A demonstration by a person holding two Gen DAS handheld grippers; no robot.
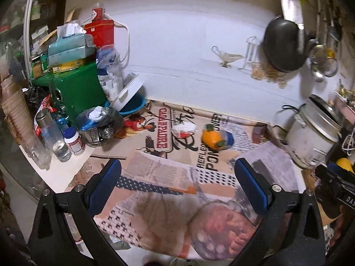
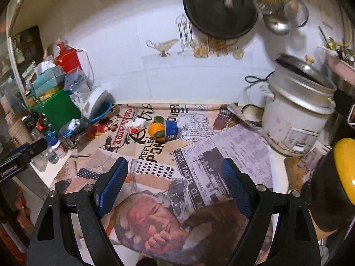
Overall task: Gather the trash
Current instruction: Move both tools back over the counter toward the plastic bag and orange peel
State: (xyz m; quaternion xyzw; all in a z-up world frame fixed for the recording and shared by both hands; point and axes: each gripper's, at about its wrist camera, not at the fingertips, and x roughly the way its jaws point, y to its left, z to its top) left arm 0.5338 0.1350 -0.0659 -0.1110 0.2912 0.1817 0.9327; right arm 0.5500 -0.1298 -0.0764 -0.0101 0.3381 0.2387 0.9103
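Note:
On a newspaper-covered counter [image 1: 155, 173] lie a crumpled white-and-red wrapper [image 1: 184, 130], an orange fruit-like piece with green bits [image 1: 212, 138] and a blue can or cup on its side [image 1: 228, 138]. They also show in the right wrist view: the wrapper [image 2: 136, 126], the orange piece [image 2: 157, 129] and the blue can [image 2: 172, 129]. My left gripper [image 1: 177, 177] is open and empty, hovering above the newspaper short of them. My right gripper [image 2: 175, 175] is open and empty too, also short of them.
A white rice cooker [image 2: 297, 115] stands at the right. Clutter fills the left: a green box [image 1: 75, 90], tissue pack [image 1: 68, 48], bottles [image 1: 53, 137], metal colander [image 1: 99, 126], blue bowl [image 1: 133, 108]. A black pan [image 2: 219, 6] and ladles hang on the tiled wall.

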